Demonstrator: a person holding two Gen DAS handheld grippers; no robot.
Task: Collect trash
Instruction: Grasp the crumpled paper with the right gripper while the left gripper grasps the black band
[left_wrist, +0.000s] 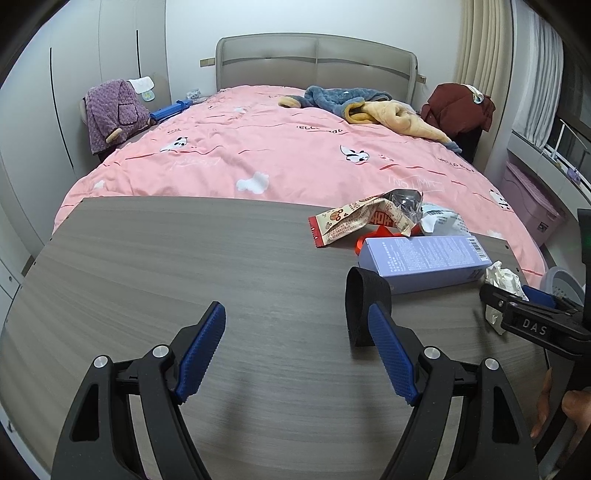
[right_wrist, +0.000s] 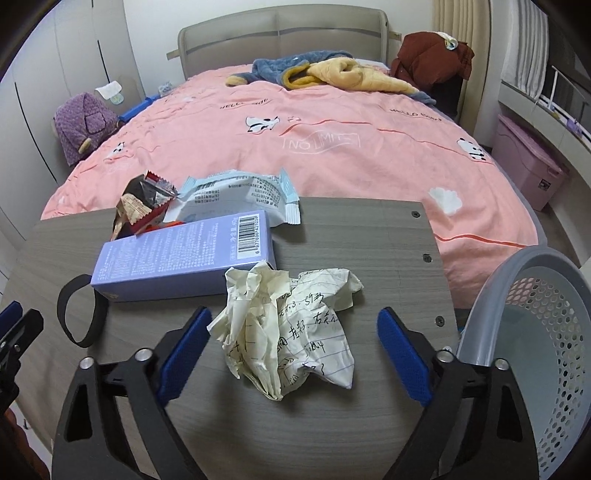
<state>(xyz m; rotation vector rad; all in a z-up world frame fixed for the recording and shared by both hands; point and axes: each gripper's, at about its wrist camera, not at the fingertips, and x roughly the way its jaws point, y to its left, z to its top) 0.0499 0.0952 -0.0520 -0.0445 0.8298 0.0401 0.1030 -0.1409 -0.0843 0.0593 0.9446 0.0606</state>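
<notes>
A crumpled sheet of lined paper (right_wrist: 291, 332) with handwriting lies on the grey wooden table (right_wrist: 369, 240), between the fingers of my right gripper (right_wrist: 294, 313). The jaws stand open: the left pad is close to the paper and the right pad is clearly apart from it. Behind the paper lie a lilac carton (right_wrist: 184, 254), a white and blue wrapper (right_wrist: 240, 192) and a red snack wrapper (right_wrist: 144, 206). My left gripper (left_wrist: 295, 308) hangs open over bare table, with a black band (left_wrist: 364, 302) beside its right finger. The carton (left_wrist: 424, 258) and the paper (left_wrist: 504, 278) lie to its right.
A grey perforated basket (right_wrist: 535, 332) stands just off the table's right edge. Beyond the table is a bed with a pink quilt (right_wrist: 332, 129) and clothes (right_wrist: 325, 70) near the headboard. A pink storage box (right_wrist: 528, 166) sits on the floor at right.
</notes>
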